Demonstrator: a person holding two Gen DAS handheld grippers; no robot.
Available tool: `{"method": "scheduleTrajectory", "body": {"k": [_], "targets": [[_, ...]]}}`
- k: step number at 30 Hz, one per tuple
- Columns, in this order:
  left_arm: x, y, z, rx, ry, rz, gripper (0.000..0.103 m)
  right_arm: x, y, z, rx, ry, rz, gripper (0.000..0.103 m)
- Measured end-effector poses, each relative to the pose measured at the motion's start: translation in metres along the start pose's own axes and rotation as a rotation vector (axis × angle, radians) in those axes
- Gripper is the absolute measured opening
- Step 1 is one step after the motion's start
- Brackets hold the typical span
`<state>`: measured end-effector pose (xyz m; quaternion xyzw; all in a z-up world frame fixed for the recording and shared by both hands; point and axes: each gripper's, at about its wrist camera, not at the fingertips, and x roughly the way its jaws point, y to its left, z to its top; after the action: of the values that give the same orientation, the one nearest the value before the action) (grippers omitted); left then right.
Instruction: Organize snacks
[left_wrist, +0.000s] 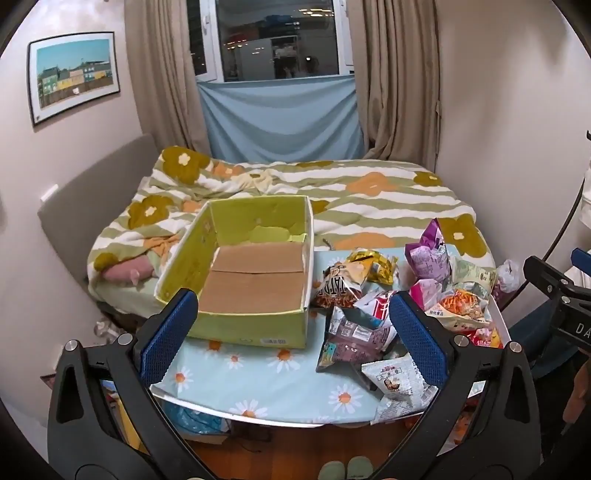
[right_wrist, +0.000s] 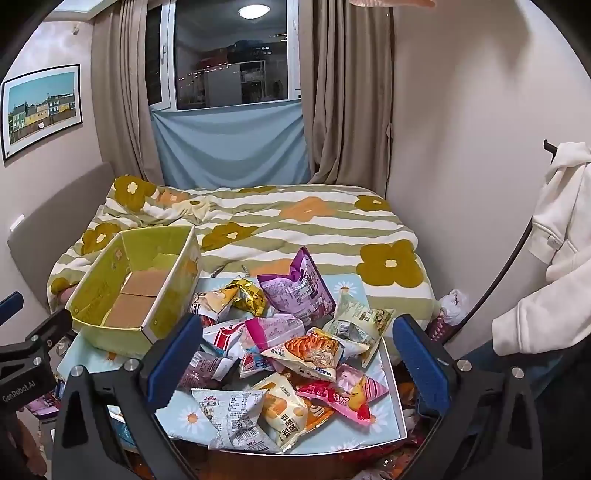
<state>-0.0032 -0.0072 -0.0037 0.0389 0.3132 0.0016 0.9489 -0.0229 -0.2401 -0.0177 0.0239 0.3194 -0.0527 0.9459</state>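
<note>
An empty green cardboard box (left_wrist: 255, 317) with a brown floor stands on the left of a small table with a daisy-print cloth (left_wrist: 258, 373). To its right lies a heap of several snack packets (left_wrist: 373, 317). My left gripper (left_wrist: 291, 339) hovers wide open above the table's near edge, nothing between its blue pads. In the right wrist view the green box (right_wrist: 110, 291) sits left and the snack heap (right_wrist: 295, 339) lies straight ahead, with a purple packet (right_wrist: 299, 291) at its back. My right gripper (right_wrist: 291, 362) is wide open above the heap, holding nothing.
A bed with a flower-striped blanket (left_wrist: 351, 206) lies just behind the table. Curtains and a window fill the back wall. A white hoodie (right_wrist: 554, 258) hangs at the right. The right gripper's body (left_wrist: 557, 295) shows at the right edge. Slippers (left_wrist: 347, 469) rest on the floor below.
</note>
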Motion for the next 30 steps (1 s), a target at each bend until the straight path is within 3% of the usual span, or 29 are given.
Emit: {"method": "scheduleTrajectory", "body": {"k": [30], "targets": [[0.0049,-0.0028,-0.0016,-0.002,0.041,0.002,0.103,0.0025,0.0015,0.0014,0.002,0.013,0.013,0.103]]}}
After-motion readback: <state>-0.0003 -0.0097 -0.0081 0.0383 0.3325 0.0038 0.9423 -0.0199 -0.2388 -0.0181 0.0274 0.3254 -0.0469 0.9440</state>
